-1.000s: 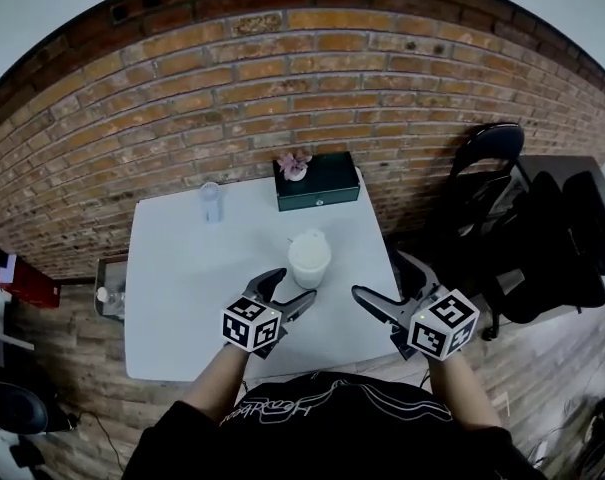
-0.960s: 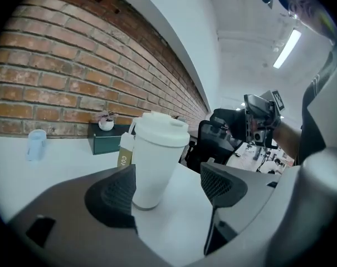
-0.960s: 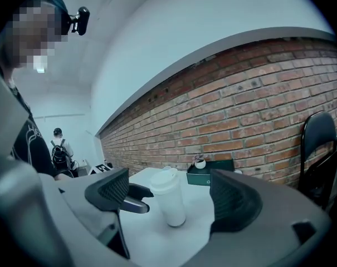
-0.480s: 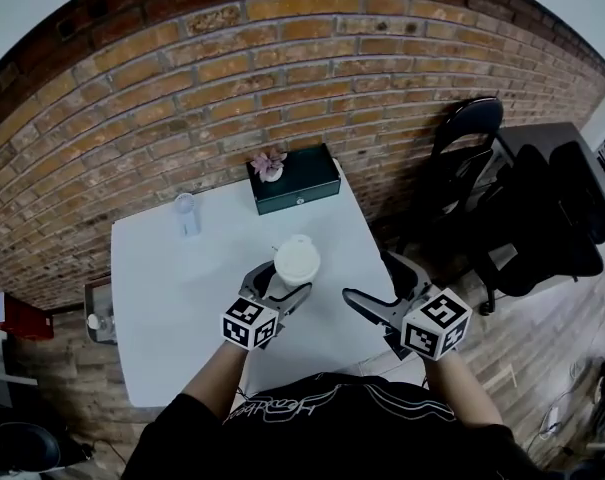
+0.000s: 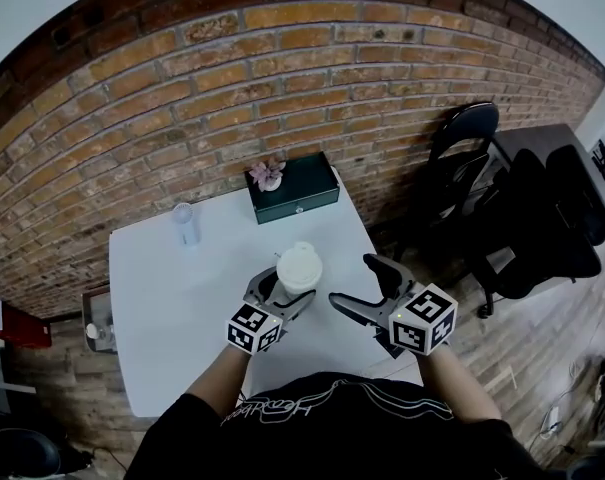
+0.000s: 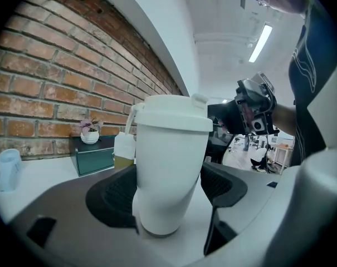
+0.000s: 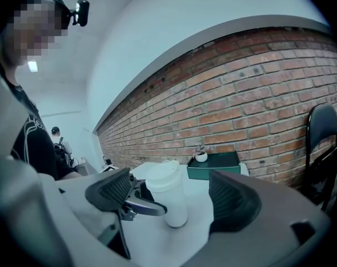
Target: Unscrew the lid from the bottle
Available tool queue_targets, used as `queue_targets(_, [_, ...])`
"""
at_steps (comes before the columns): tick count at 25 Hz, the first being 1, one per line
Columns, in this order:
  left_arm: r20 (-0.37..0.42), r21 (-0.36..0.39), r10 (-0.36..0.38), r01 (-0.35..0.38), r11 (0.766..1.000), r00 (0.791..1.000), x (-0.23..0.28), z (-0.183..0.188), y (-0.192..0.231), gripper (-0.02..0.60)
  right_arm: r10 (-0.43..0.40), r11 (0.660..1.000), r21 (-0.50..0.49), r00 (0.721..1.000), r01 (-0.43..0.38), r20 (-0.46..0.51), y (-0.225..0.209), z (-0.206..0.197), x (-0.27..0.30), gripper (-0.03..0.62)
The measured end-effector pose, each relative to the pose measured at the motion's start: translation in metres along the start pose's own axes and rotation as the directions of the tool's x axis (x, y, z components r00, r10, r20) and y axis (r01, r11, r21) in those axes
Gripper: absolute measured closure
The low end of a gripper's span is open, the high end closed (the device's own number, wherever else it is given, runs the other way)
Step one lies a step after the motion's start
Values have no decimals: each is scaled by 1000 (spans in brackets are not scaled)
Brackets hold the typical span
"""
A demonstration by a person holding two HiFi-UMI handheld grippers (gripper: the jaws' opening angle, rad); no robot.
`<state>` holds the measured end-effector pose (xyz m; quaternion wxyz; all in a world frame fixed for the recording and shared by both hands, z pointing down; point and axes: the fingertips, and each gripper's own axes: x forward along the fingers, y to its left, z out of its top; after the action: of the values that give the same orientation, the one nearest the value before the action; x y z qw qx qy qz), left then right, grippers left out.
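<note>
A white bottle (image 5: 299,268) with a white lid (image 6: 169,113) stands upright on the white table (image 5: 172,298). My left gripper (image 5: 287,289) reaches around its lower body. In the left gripper view the bottle (image 6: 168,171) fills the gap between the two dark pads (image 6: 223,183), which lie against its sides, so the left gripper (image 6: 168,196) is shut on it. My right gripper (image 5: 350,280) is just to the right of the bottle, open wide and holding nothing. In the right gripper view, the bottle (image 7: 168,196) stands ahead of the right gripper (image 7: 169,200), clear of both pads.
At the table's far edge a dark green box (image 5: 294,186) carries a small flower pot (image 5: 267,174). A clear cup (image 5: 185,223) is at the far left. A small bottle of yellowish liquid (image 6: 123,149) is behind the white one. A black chair (image 5: 467,153) stands right, against the brick wall.
My left gripper has moved up from below-left of the bottle and now has its jaws around it. The right gripper has come closer to the bottle from the right, still open.
</note>
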<state>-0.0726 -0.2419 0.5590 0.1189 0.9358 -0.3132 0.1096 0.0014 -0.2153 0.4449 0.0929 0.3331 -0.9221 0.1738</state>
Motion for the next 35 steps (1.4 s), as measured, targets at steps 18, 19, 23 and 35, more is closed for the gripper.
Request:
queue_targets(18, [-1, 9, 13, -13, 1000, 1000, -3, -3, 0, 218, 71, 977, -189, 989, -96, -133, 29, -10, 94, 178])
queue_targets(19, [-1, 7, 14, -14, 1000, 1000, -3, -4, 0, 218, 63, 974, -205, 988, -91, -139, 29, -12, 95, 182])
queue_targets(23, [0, -2, 14, -14, 1000, 1000, -3, -5, 0, 218, 43, 965, -252, 989, -78, -142, 29, -14, 97, 233])
queue_targets(35, [17, -17, 34, -34, 999, 999, -2, -7, -2, 218, 179, 939, -259, 964, -227, -195, 28, -17, 95, 226])
